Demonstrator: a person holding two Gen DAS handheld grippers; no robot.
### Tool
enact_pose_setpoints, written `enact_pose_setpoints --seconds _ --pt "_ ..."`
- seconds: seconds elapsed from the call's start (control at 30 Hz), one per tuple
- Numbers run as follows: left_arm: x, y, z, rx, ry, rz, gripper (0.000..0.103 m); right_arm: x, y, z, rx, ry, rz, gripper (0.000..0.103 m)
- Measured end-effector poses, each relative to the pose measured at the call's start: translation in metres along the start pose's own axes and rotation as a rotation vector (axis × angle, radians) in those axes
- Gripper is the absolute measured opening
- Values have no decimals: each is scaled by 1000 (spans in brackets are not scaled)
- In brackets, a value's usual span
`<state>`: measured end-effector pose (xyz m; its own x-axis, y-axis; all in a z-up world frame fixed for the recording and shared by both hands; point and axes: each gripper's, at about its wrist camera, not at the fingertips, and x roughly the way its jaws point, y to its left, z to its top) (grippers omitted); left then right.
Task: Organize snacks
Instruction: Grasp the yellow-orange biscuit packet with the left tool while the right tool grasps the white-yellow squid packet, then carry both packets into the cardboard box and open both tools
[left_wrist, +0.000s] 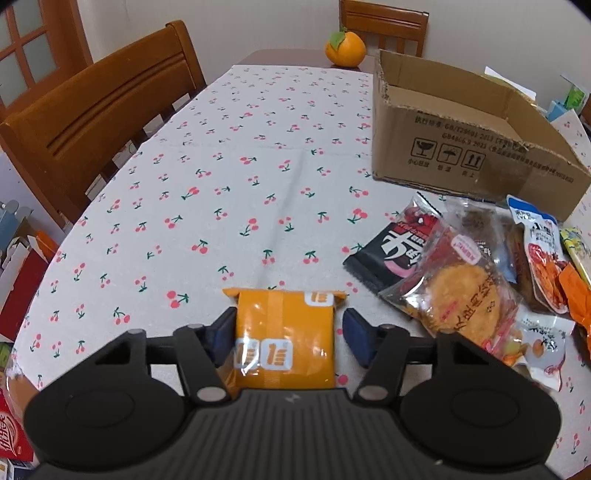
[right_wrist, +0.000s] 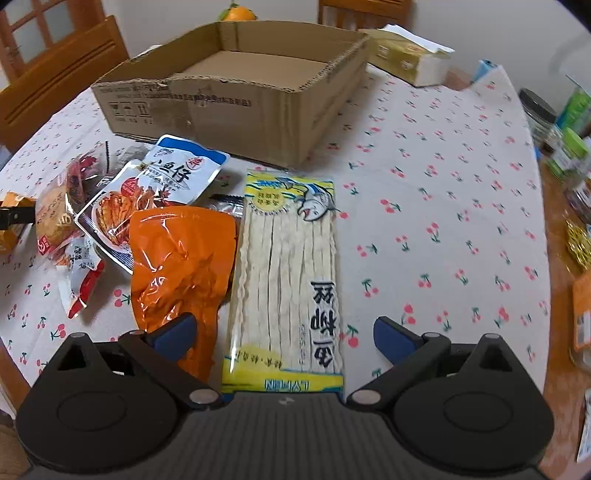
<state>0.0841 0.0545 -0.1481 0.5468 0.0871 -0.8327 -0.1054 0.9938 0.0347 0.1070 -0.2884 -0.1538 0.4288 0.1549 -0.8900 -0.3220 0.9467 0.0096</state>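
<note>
Both grippers low over loose snacks, with the cardboard box (left_wrist: 461, 158) open and empty at the far side of them.

Left gripper (left_wrist: 286, 328) set around a small orange packet (left_wrist: 284, 343) lying flat on the cherry-print tablecloth (left_wrist: 221, 166). One blue pad (left_wrist: 221, 332) touching its side, the other just beside it with a thin gap, so probably not yet a real grip. Glossy film, flat rectangular shape with crimped ends: easy to pinch across the short width, a little slippery. Right gripper (right_wrist: 284, 332) spread wide and holding nothing, centred above a long clear packet of pale ridged strips (right_wrist: 288, 266), lined up along its length, likely for a pinch across the narrow sides. Beside it a crumpled orange foil pouch (right_wrist: 181, 258), shiny and soft, touching the left finger. Corrugated box low-walled with torn edges, near enough for short carries.
</note>
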Motion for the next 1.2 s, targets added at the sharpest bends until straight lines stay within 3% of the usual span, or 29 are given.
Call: enact_pose_setpoints --seconds 0.23,0.37,0.57,0.83,1.2 --pt "0 -3 1 3 6 0 51 9 -4 8 -21 -23 28 94" --pt "0 -2 2 17 8 -19 50 10 5 11 -64 -40 10 82" --pt "1 0 4 43 18 -46 47 7 7 15 -10 -35 1 64" --pt "-3 1 10 95 20 -68 46 -1 13 23 28 -16 -38 57" --pt "-19 13 31 134 67 -118 45 -31 13 33 43 -6 -105 57"
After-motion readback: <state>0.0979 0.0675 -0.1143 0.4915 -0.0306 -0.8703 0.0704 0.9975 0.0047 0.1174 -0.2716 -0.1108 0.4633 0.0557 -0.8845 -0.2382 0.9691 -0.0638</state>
